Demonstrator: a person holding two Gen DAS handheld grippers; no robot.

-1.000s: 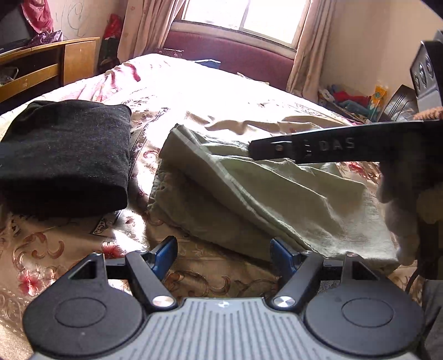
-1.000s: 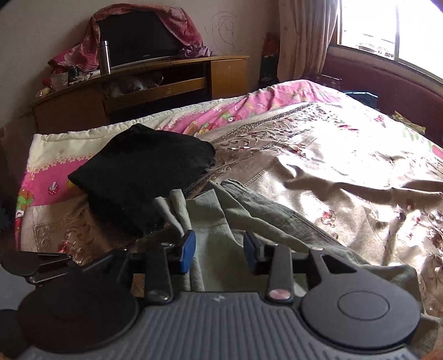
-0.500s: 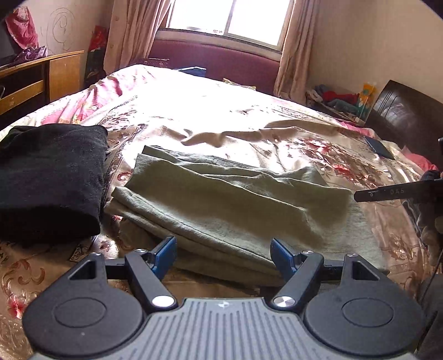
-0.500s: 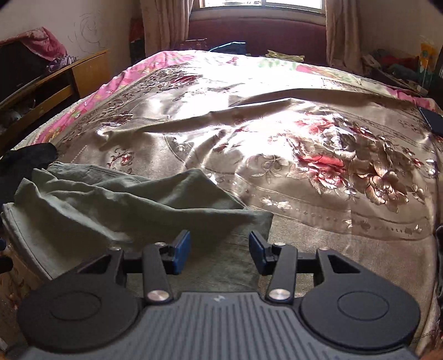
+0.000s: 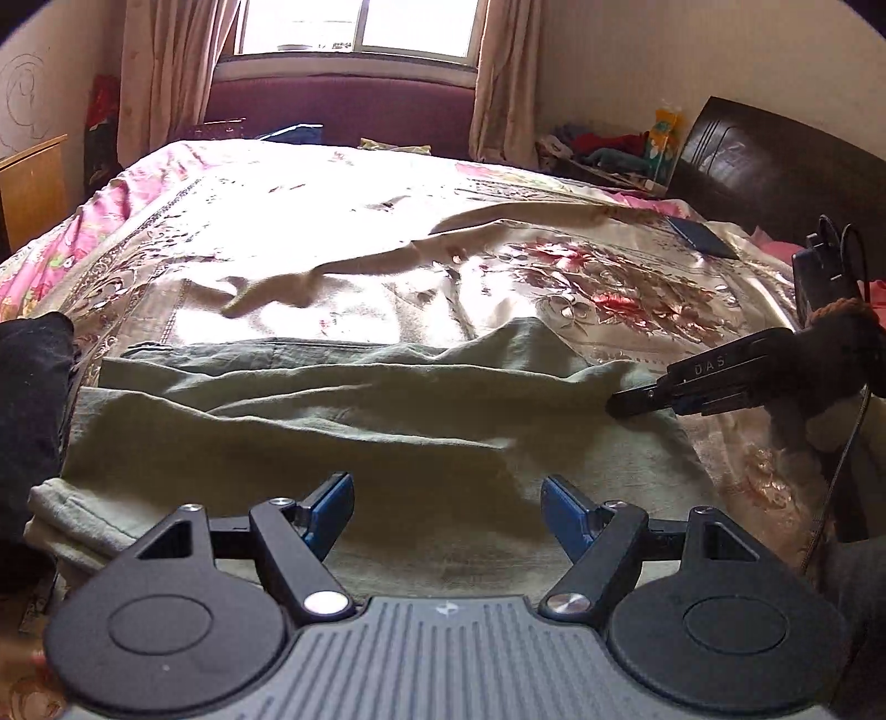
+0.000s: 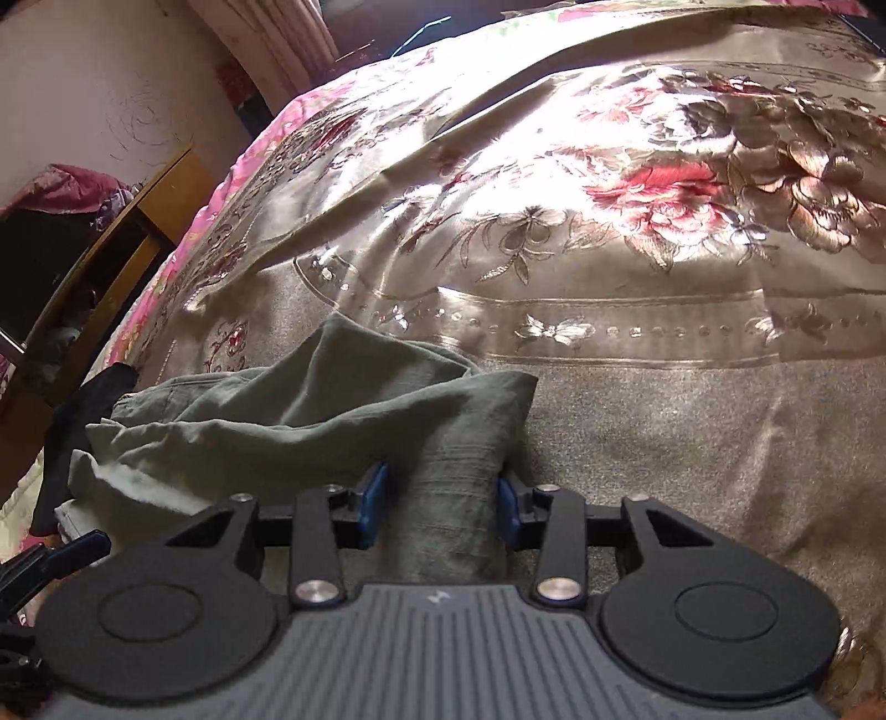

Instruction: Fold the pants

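Pants (image 5: pixel 343 437), olive green, lie folded into a wide band across the near part of the bed (image 5: pixel 343 232). Left gripper (image 5: pixel 447 512): jaws spread wide, blue pads (image 5: pixel 332 501) apart, nothing between them; the near edge of the folded pants sits directly ahead of and below the gap. Whether the pads touch the cloth cannot be told. Right gripper (image 6: pixel 442 504): jaws part-way open, with a narrow bunched end of the pants (image 6: pixel 448 471) lying in the gap between the two blue pads (image 6: pixel 372 501). Cloth fills most of the gap; a firm pinch cannot be confirmed, as a small margin shows at each pad. In the left wrist view the right gripper (image 5: pixel 637 400) comes in from the right with its tips at the right end of the pants.

Outward: a black folded garment (image 5: pixel 30 421) lies just left of the pants, touching or nearly so. Floral satin bedspread (image 6: pixel 637 194) extends far and right. A dark flat object (image 5: pixel 702 237) rests on the bed at far right. Window (image 5: pixel 354 25) with curtains (image 5: pixel 166 72) beyond the far end.
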